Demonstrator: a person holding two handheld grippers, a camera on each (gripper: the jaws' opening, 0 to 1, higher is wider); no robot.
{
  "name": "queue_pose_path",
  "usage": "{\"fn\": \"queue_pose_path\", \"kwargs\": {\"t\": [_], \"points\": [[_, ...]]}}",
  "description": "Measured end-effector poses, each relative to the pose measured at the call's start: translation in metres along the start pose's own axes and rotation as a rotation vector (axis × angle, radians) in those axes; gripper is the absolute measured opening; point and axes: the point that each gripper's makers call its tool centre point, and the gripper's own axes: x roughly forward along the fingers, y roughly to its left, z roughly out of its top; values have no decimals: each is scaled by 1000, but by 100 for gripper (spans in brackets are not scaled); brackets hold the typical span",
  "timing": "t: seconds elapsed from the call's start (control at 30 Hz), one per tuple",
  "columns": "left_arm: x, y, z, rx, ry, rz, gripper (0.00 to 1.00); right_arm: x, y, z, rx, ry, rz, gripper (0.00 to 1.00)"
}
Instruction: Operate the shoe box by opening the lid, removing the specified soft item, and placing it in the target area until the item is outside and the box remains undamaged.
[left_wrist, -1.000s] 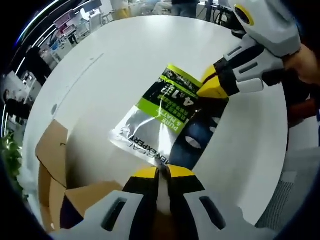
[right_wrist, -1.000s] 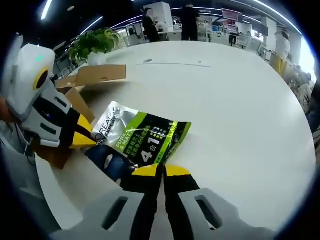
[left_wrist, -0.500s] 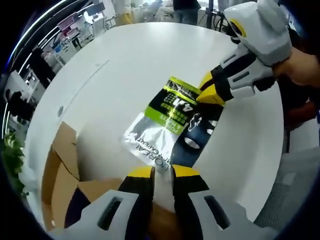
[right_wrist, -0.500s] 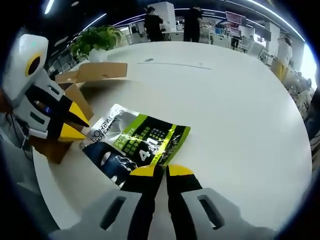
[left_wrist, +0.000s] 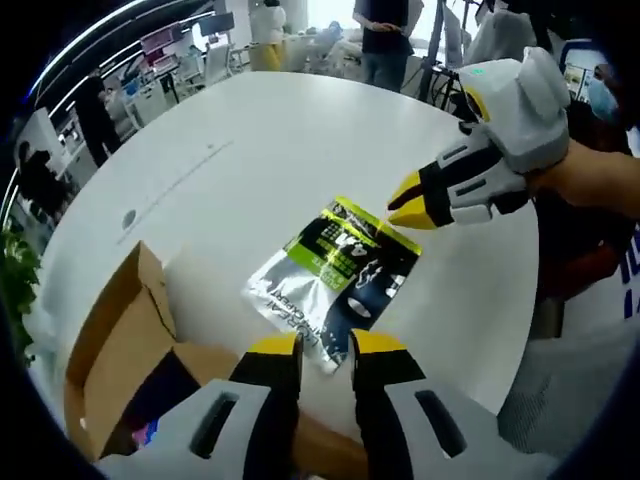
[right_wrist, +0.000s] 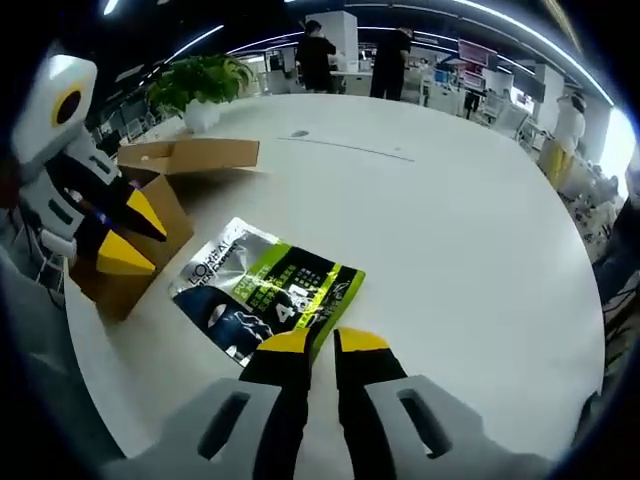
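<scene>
White round table (left_wrist: 250, 180) in an open office carried the silver-and-green pouch (left_wrist: 335, 270), which lay flat outside the cardboard shoe box (left_wrist: 120, 340), whose lid stood open at the pouch's eight o'clock in the left gripper view. The left gripper (left_wrist: 325, 345) hovered just short of the pouch's near edge, jaws slightly parted and empty. The right gripper (right_wrist: 322, 342) was likewise slightly parted and empty, with the pouch (right_wrist: 265, 290) at its eleven o'clock.

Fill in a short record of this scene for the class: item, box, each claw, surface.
item: green and silver pouch lying flat on the table, outside the box
box: cardboard shoe box, lid flap open, beside the pouch
left claw: open, holding nothing, just short of the pouch
right claw: open, holding nothing, at the pouch's edge
surface: white table
</scene>
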Motion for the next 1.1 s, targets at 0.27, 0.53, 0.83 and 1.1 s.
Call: {"fn": "queue_pose_path", "kwargs": {"t": [0.27,0.53,0.83,1.1], "points": [[-22,-3,10,-57,-67,-41,20,-16,9,12,-49,-17,15,12],[-44,7,11,-83,-118,-35,19,-33,19,26,-143,-16,37,17],[-64,20,4,-92,-151,-29,21,-47,43,48,-204,-40,82,22],[-78,32,-11,-79,-167,-29,26,-51,75,68,-267,-65,155,26]]}}
